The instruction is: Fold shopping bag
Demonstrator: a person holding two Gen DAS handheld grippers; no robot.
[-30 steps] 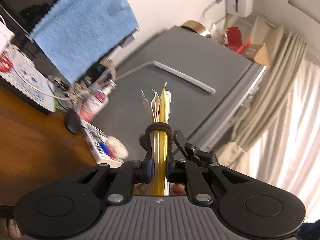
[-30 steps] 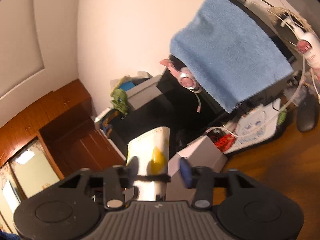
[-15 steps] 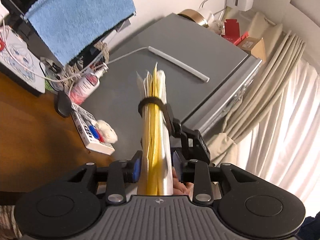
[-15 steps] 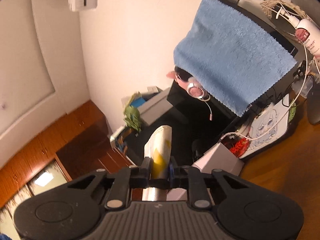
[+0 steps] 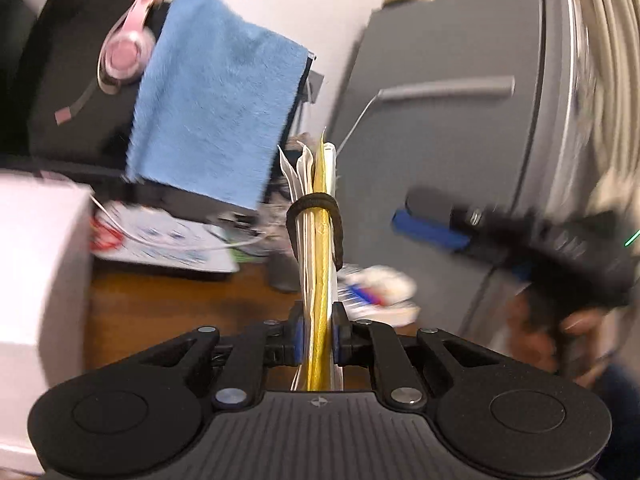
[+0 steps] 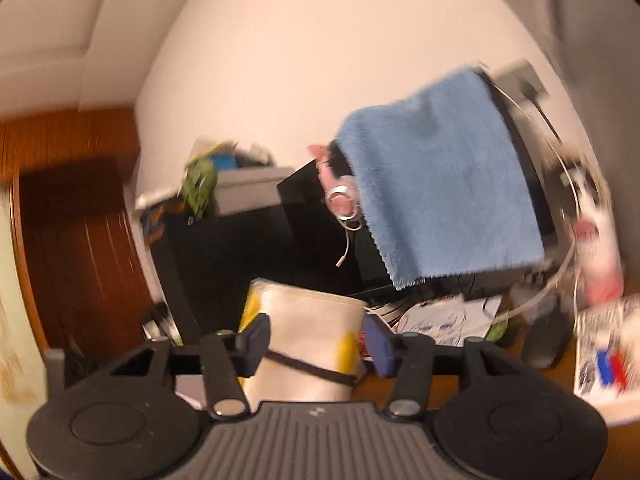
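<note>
The folded shopping bag (image 5: 318, 248), cream with yellow patches, is a flat bundle held by a black elastic band (image 5: 314, 204). My left gripper (image 5: 318, 332) is shut on its lower part and holds it upright, edge-on, above the wooden desk (image 5: 180, 304). In the right wrist view the bag's flat face (image 6: 308, 320) sits between the spread fingers of my right gripper (image 6: 318, 344), which is open. From the left wrist view, that right gripper (image 5: 440, 224) hangs off to the right, apart from the bag, with a hand (image 5: 560, 328) behind it. Both views are blurred.
A blue towel (image 5: 216, 116) hangs over a black monitor with pink headphones (image 5: 124, 52) beside it. A grey fridge (image 5: 440, 120) stands to the right. On the desk lie a white box (image 5: 40, 280), a dark mouse (image 6: 544, 344), papers and cables.
My right gripper, shut on the bag half a second ago, has let go and opened wide. Both cameras have swung, and the right gripper now sits off to the bag's right.
</note>
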